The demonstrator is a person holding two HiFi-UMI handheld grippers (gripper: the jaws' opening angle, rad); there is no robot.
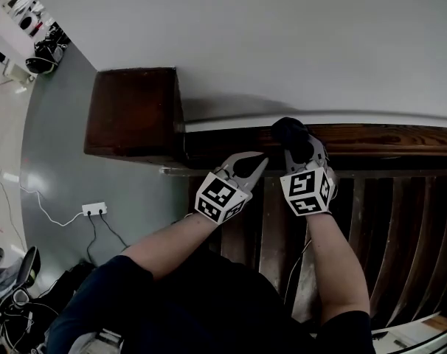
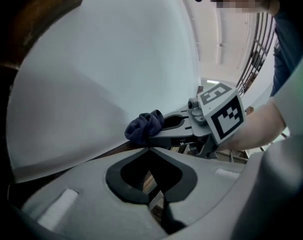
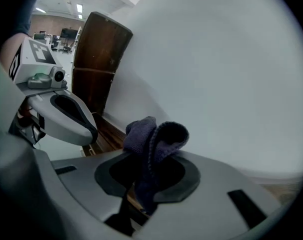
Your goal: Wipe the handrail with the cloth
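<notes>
A dark wooden handrail (image 1: pixel 389 139) runs along the white wall from the middle to the right edge of the head view. My right gripper (image 1: pixel 298 144) is shut on a bunched dark blue cloth (image 1: pixel 290 130), which rests on top of the rail. In the right gripper view the cloth (image 3: pixel 155 134) sticks up between the jaws of the right gripper (image 3: pixel 144 181). My left gripper (image 1: pixel 263 161) hovers just left of it, above the rail's near edge, shut and empty. In the left gripper view, the left gripper (image 2: pixel 150 153) points at the cloth (image 2: pixel 144 125).
A square dark wood newel post (image 1: pixel 135 113) caps the rail's left end. Wooden balusters (image 1: pixel 371 227) drop below the rail on my side. On the grey floor at left lie a white power strip (image 1: pixel 94 209) and cables. The wall (image 1: pixel 297 43) stands close behind the rail.
</notes>
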